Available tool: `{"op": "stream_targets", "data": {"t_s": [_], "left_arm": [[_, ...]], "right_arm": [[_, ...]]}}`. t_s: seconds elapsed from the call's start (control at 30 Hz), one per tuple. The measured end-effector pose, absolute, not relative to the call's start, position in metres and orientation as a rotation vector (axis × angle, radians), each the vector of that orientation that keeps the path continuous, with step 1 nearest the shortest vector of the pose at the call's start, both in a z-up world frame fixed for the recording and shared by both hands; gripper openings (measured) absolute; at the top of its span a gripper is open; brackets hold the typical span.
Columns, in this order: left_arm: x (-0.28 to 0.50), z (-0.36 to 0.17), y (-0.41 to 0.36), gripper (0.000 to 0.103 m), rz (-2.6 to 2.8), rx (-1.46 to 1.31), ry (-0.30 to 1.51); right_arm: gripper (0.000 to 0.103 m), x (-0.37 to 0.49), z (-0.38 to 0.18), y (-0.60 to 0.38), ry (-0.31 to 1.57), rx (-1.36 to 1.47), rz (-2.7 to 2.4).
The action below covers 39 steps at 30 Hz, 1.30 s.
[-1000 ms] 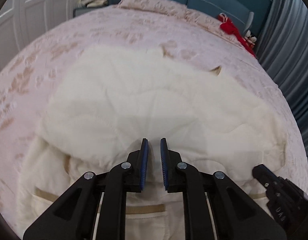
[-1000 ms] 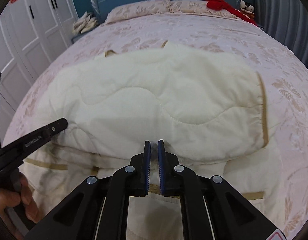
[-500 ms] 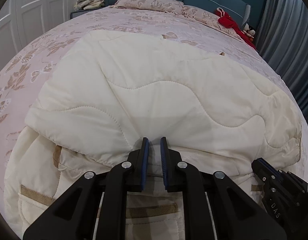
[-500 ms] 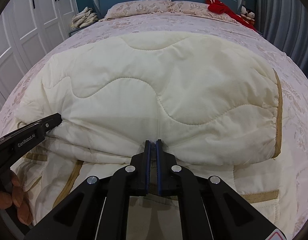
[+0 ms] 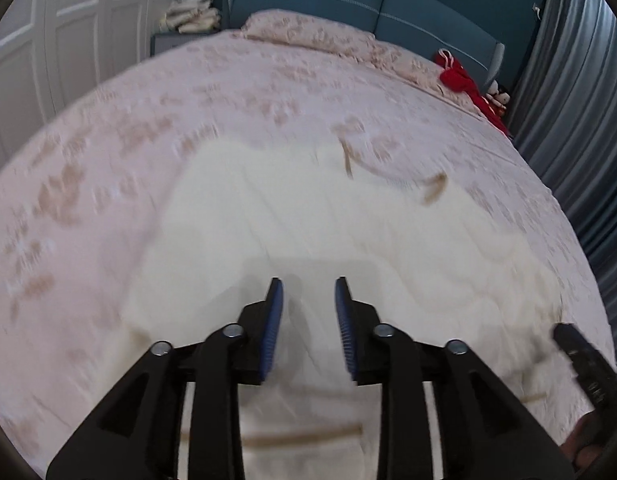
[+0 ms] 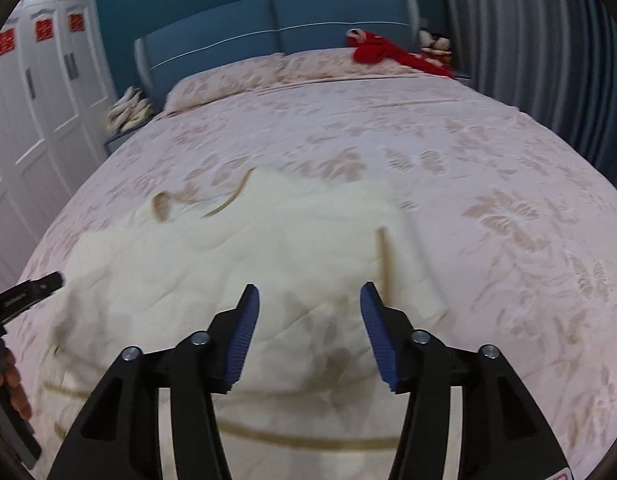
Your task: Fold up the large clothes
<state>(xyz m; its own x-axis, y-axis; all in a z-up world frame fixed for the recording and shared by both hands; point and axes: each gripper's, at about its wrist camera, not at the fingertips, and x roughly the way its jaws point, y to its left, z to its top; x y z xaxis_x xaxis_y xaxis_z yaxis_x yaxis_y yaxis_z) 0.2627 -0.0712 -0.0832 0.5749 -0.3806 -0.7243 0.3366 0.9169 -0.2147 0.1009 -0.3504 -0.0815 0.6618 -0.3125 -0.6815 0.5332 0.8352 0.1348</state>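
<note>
Left wrist view: the left gripper (image 5: 308, 300) hangs above the cream quilted garment (image 5: 308, 232), its jaws opening with a clear gap and nothing between the blue pads (image 5: 273, 328). The garment lies folded on the pink floral bedspread (image 5: 108, 152), tan trim at its far edge; the picture is blurred. At the lower right edge the black tip of the right gripper (image 5: 580, 356) shows. A red cloth (image 5: 464, 84) lies by the pillows.

Right wrist view: the right gripper (image 6: 309, 304) has its jaws opening too, spread wider, holding nothing, above the garment's (image 6: 236, 252) near right part. The left gripper (image 6: 28, 292) enters at the left edge, held by a hand (image 6: 8, 384). White wardrobe doors (image 6: 40, 120) stand at the left.
</note>
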Motion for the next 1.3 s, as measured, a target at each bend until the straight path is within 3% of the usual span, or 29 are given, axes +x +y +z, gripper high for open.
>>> {"op": "stream_targets", "data": {"t_s": [0.07,0.37,0.43,0.63,0.83,1.03,1.3], "left_arm": [[0.281,-0.075,-0.077,0.043,-0.374,0.002,0.835],[0.336,-0.088,-0.084,0.044,-0.273,0.132,0.858],[0.341,-0.092,-0.083,0.044,-0.265,0.141,0.864],[0.346,-0.104,-0.083,0.044,-0.246,0.156,0.893],[0.349,-0.112,-0.081,0.044,-0.227,0.170,0.907],[0.357,-0.130,-0.076,0.044,-0.200,0.157,0.953],[0.352,-0.152,-0.077,0.043,-0.211,0.161,0.935]], "right_arm": [[0.055,0.105,-0.082,-0.371,0.696,0.379,-0.526],[0.052,0.125,-0.111,-0.402,0.753,0.527,-0.558],[0.036,0.127,-0.115,-0.404,0.747,0.558,-0.553],[0.009,0.128,-0.107,-0.400,0.699,0.557,-0.531],[0.007,0.126,-0.067,-0.395,0.598,0.444,-0.511],[0.006,0.140,-0.128,-0.408,0.795,0.460,-0.556],[0.006,0.147,-0.163,-0.399,0.850,0.389,-0.561]]}}
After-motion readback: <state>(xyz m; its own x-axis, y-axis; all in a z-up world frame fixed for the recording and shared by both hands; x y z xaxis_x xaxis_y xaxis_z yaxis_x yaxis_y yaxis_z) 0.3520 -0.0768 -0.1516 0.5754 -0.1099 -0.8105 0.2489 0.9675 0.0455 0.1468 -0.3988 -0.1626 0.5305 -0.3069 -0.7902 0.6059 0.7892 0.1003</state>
